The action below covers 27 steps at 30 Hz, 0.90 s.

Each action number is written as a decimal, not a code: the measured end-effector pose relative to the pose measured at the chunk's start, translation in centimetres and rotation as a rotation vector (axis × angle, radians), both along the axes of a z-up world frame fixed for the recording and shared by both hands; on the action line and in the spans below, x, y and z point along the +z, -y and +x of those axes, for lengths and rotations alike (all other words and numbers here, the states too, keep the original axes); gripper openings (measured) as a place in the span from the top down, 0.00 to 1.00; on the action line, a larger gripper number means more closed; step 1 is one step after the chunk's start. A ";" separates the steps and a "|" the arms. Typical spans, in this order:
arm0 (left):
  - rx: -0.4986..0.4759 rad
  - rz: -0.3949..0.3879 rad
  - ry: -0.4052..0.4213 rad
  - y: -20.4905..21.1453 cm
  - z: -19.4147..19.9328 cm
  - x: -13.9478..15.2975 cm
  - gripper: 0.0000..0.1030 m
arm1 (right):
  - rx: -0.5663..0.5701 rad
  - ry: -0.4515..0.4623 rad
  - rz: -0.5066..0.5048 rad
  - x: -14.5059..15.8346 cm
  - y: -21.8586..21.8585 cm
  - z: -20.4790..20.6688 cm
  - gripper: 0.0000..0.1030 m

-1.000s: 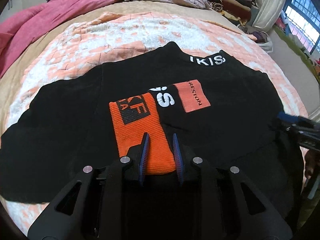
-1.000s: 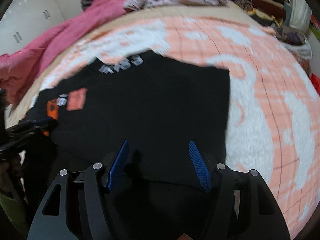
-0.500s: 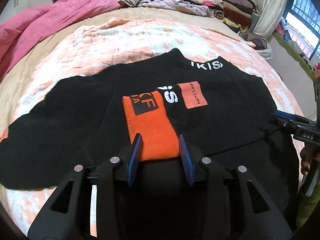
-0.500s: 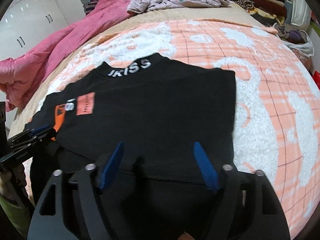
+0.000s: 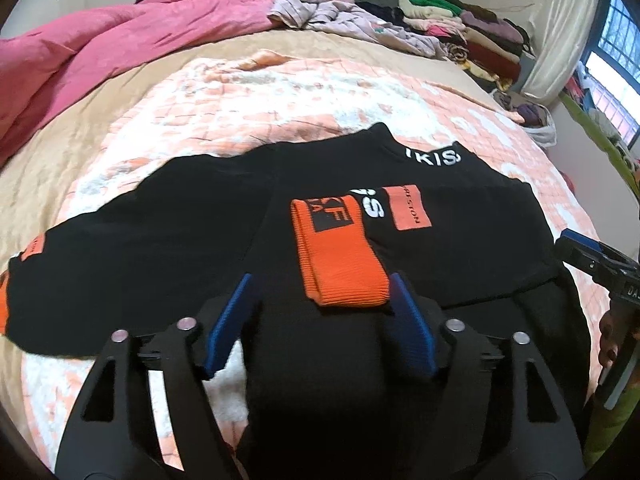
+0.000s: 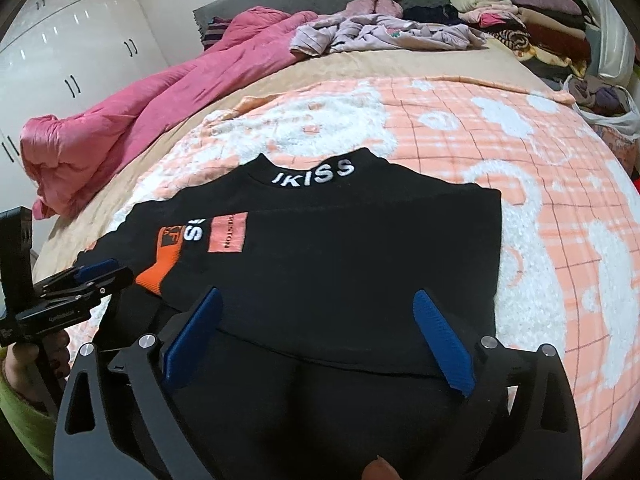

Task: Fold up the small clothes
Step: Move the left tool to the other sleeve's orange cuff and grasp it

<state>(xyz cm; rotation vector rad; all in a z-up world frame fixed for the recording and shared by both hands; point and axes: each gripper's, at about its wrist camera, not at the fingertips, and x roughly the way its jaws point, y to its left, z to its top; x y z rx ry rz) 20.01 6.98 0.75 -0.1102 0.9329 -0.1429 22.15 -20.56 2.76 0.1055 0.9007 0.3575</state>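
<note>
Two spread tools [image 5: 320, 320] [image 6: 316, 336], black sweater [image 6: 340, 264] flat just ahead

We see a black sweater [image 6: 340, 256] spread on a peach-and-white blanket [image 6: 540, 208] that covers the bed, its collar lettered "JKISS" turned away from us. One sleeve is folded across the chest, its orange cuff [image 6: 160, 264] lying beside an orange patch [image 6: 228, 232]. The right gripper [image 6: 320, 344] hangs over the near hem, its 2 blue fingers [image 6: 444, 344] spread wide with nothing between them. At the left edge, the left gripper [image 6: 98, 272] sits just beside the cuff. A pink quilt [image 6: 132, 120] lies bunched beyond.
</note>
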 end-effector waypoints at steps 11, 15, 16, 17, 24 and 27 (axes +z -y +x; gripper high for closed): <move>0.102 0.050 0.061 -2.8 -2.1 1.4 0.09 | 0.046 0.082 -0.009 1.3 -3.1 -1.4 0.04; 0.148 0.063 0.082 -4.2 -2.9 1.9 0.09 | 0.062 0.110 -0.018 1.9 -4.4 -1.9 0.04; 0.162 0.070 0.089 -4.6 -3.1 2.1 0.09 | 0.070 0.114 -0.022 2.0 -4.9 -2.0 0.04; 0.171 0.074 0.092 -4.9 -3.2 2.2 0.09 | 0.078 0.119 -0.024 2.1 -5.2 -2.1 0.04; 0.258 0.104 0.120 -7.4 -4.4 2.9 0.09 | 0.121 0.140 -0.036 2.8 -8.2 -2.7 0.04; 0.297 0.087 0.118 -8.8 -4.7 3.1 0.09 | 0.135 0.145 -0.042 3.0 -9.7 -2.9 0.04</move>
